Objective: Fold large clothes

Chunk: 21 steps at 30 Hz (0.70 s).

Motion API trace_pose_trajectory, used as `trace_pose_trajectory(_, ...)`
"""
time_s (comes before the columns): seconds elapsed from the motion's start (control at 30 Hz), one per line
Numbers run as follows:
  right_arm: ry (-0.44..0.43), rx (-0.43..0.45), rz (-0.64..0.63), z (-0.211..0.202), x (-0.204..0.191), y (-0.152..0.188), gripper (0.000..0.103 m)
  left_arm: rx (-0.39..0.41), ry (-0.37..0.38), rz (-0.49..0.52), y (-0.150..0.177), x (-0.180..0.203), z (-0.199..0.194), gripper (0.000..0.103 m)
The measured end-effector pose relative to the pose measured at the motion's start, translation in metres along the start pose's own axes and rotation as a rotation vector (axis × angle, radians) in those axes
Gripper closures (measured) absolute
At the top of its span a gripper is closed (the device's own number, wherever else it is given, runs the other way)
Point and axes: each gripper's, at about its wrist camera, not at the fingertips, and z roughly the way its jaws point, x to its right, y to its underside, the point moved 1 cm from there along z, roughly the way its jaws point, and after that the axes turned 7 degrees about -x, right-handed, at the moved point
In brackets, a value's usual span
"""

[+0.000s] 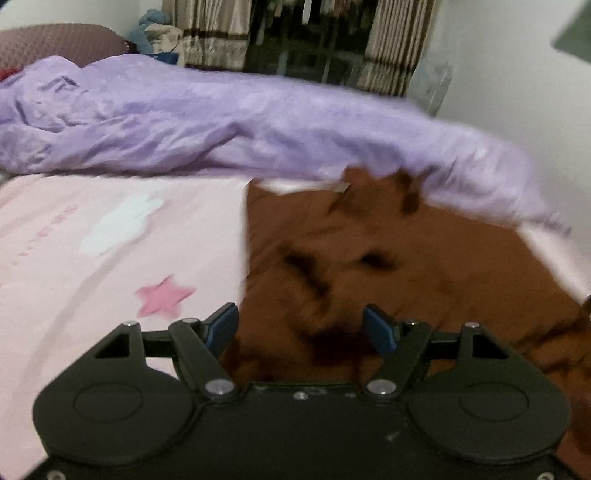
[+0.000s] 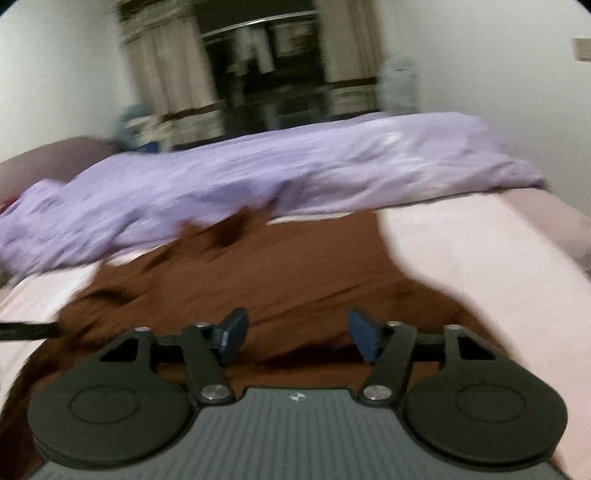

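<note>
A large brown garment [image 1: 388, 258] lies rumpled on the pink bed sheet [image 1: 92, 258], its far edge reaching the purple quilt. In the left wrist view my left gripper [image 1: 300, 328] hovers over the garment's left edge, jaws wide apart, nothing between the blue pads. The right wrist view is motion-blurred: the same brown garment [image 2: 295, 273] spreads below my right gripper [image 2: 297, 334], whose jaws stand apart with no cloth pinched between them. A dark strap or bar shows at the left edge of that view.
A crumpled purple quilt [image 1: 221, 122] runs across the far side of the bed [image 2: 480, 258]. Behind it are striped curtains [image 1: 207, 33], a dark window and white walls. A brownish headboard or pillow [image 1: 55, 40] sits far left, and a pink star print [image 1: 164, 295] marks the sheet.
</note>
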Motion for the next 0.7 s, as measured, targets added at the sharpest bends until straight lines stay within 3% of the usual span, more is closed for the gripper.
trace_pose_trajectory(0.1,0.011,0.001,0.018,0.029,0.017,-0.015,0.039,0.035,0.05,0.026,-0.016,0.018,0.011,0.028)
trace_pose_trajectory(0.17,0.041,-0.034,0.044,0.056,0.027,-0.017,0.044,0.024,-0.023,0.045,-0.021,0.027,0.031,0.028)
trace_pose_trajectory(0.27,0.037,-0.145,0.098,0.103,0.046,-0.002,0.048,-0.079,-0.163,0.086,-0.013,0.026,0.083,0.023)
trace_pose_trajectory(0.3,0.027,-0.134,0.098,0.109,0.052,0.006,0.048,-0.092,-0.173,0.117,-0.004,0.024,0.099,0.013)
trace_pose_trajectory(0.37,0.031,-0.065,0.053,0.107,0.053,0.016,0.047,0.023,-0.179,0.171,0.014,0.024,0.101,0.009)
trace_pose_trajectory(0.47,0.059,-0.06,-0.009,0.09,0.042,0.006,0.043,0.023,-0.195,0.216,0.008,0.029,0.09,0.009)
trace_pose_trajectory(0.53,0.035,-0.063,0.027,0.061,0.042,0.002,0.038,0.002,-0.217,0.243,0.002,0.029,0.075,0.01)
trace_pose_trajectory(0.57,0.013,-0.073,0.042,0.049,0.043,0.001,0.03,0.003,-0.211,0.248,0.001,0.026,0.061,0.01)
trace_pose_trajectory(0.63,-0.029,-0.07,0.063,0.015,0.049,0.004,0.022,0.014,-0.156,0.246,0.004,0.015,0.023,0.01)
trace_pose_trajectory(0.7,-0.034,-0.046,0.057,-0.019,0.054,0.016,0.017,0.033,-0.177,0.247,0.009,-0.001,-0.012,0.01)
